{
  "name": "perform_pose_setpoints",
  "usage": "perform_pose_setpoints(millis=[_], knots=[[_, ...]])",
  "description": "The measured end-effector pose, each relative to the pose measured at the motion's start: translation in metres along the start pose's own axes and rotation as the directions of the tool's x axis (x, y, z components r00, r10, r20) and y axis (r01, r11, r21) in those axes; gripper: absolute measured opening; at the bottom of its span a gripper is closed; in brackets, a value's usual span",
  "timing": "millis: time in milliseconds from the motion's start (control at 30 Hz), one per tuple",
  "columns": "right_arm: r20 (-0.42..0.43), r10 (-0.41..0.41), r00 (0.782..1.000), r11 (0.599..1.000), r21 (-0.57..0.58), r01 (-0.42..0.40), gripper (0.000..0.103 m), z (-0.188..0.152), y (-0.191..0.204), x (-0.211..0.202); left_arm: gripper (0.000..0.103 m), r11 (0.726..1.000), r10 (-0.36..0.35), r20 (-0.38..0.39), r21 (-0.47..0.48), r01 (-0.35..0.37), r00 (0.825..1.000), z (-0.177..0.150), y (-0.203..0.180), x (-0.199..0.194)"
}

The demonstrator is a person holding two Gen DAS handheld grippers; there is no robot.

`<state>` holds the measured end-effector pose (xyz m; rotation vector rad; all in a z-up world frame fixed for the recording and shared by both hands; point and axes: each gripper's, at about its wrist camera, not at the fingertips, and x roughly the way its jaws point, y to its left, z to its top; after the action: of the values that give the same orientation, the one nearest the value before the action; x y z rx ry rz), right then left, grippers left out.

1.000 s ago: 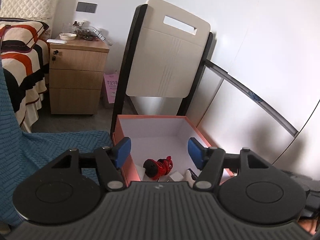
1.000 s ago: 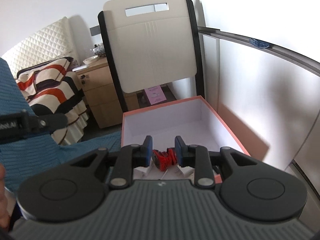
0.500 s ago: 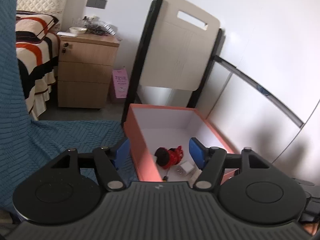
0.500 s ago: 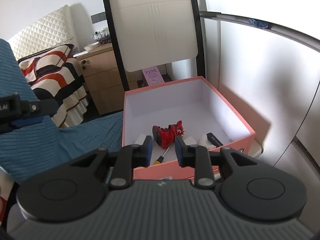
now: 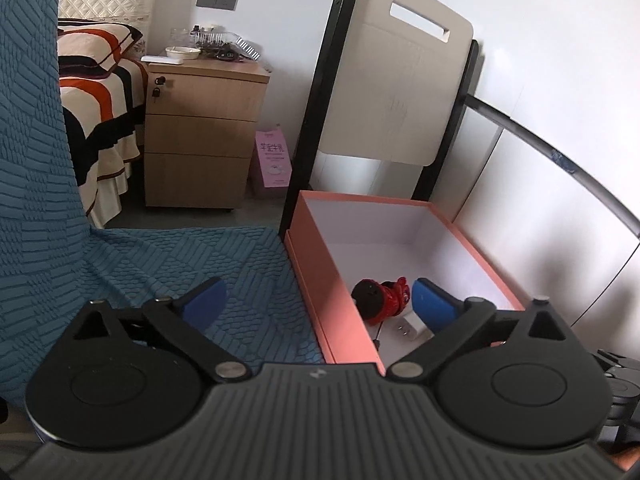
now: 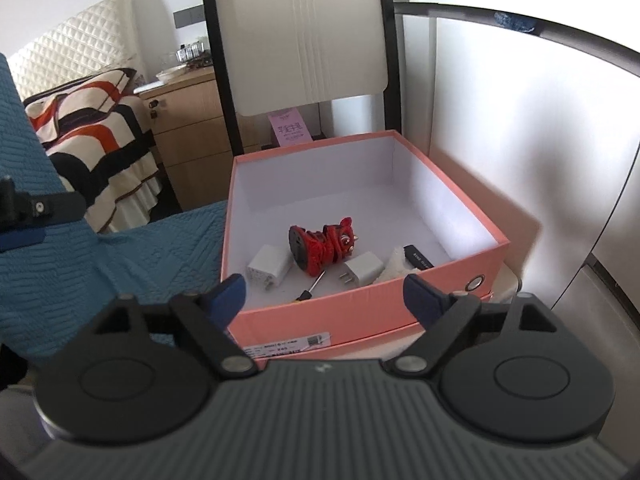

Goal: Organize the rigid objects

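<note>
**Both grippers spread above the pink box**

We see our left gripper (image 5: pixel 316 300) with its blue fingers spread wide and holding nothing; one finger hangs over the blue textured cover (image 5: pixel 168 256), the other over the near end of the pink box (image 5: pixel 332 292). Our right gripper (image 6: pixel 324 300) is likewise spread wide and empty, hovering just near of the box's front wall (image 6: pixel 360 308).

Inside the box, toward its near end, the red lion toy (image 6: pixel 322 246) lies on its side with its dark round base facing left. A white charger (image 6: pixel 267 267) lies just left of it and a second white charger (image 6: pixel 362 271) just right. A small screwdriver (image 6: pixel 314 286) lies between the two chargers, near the front wall. A black stick-shaped item (image 6: pixel 418 257) rests on something white and fluffy (image 6: pixel 394 266) at the right.

Beyond the box stands a chair (image 6: pixel 308 40), and farther left a wooden nightstand (image 5: pixel 200 136) beside a striped bed (image 5: pixel 100 92).
</note>
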<state>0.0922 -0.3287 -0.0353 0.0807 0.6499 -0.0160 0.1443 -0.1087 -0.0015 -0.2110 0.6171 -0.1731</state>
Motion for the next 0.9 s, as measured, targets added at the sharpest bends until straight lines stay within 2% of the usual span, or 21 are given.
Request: perform_pose_setpoints(millis=[400, 900], knots=[[-0.011, 0.001, 1.0, 1.0, 0.005, -0.001, 0.087, 0.0005, 0.001, 0.0026, 0.103, 0.999, 0.034, -0.005, -0.004, -0.034, 0.999, -0.0003, 0.0, 0.0053], [-0.01, 0.005, 1.0, 1.0, -0.006, -0.005, 0.087, 0.0025, 0.0059, 0.0031, 0.103, 1.0, 0.027, -0.02, -0.012, -0.027, 0.999, -0.0034, 0.0002, 0.0033]])
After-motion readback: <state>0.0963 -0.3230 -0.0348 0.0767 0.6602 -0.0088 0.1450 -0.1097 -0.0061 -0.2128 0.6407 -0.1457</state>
